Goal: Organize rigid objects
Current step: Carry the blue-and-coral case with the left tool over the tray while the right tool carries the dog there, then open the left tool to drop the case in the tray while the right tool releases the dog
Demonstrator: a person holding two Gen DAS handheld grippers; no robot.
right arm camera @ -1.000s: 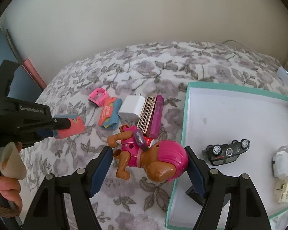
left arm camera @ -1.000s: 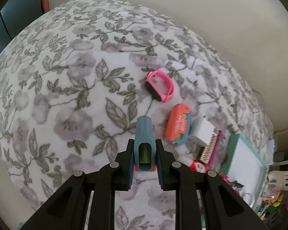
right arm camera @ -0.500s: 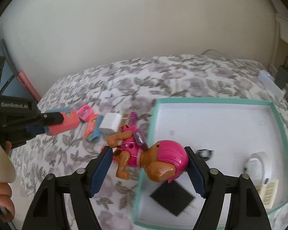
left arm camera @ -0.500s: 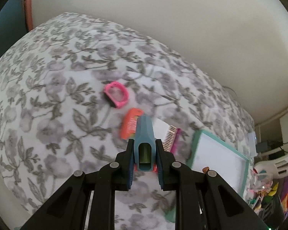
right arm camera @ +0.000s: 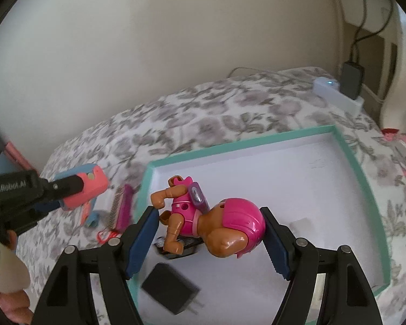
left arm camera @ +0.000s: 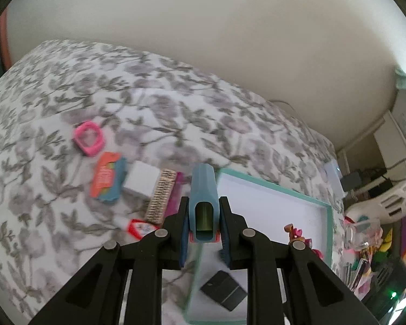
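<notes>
- The left gripper (left arm camera: 203,226) is pinched tight on a blue and coral toy (left arm camera: 203,200), held over the near rim of the teal tray (left arm camera: 328,233); a tilt could let it slip out.
- The right gripper (right arm camera: 211,239) is clamped on a pink toy pup (right arm camera: 216,222) by head and rear, above the tray; the rounded head could roll free onto the black charger (right arm camera: 170,292).

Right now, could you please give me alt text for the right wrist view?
The right gripper holds a pink toy dog above a teal-rimmed white tray on a floral bedspread. A black charger lies in the tray.
</notes>
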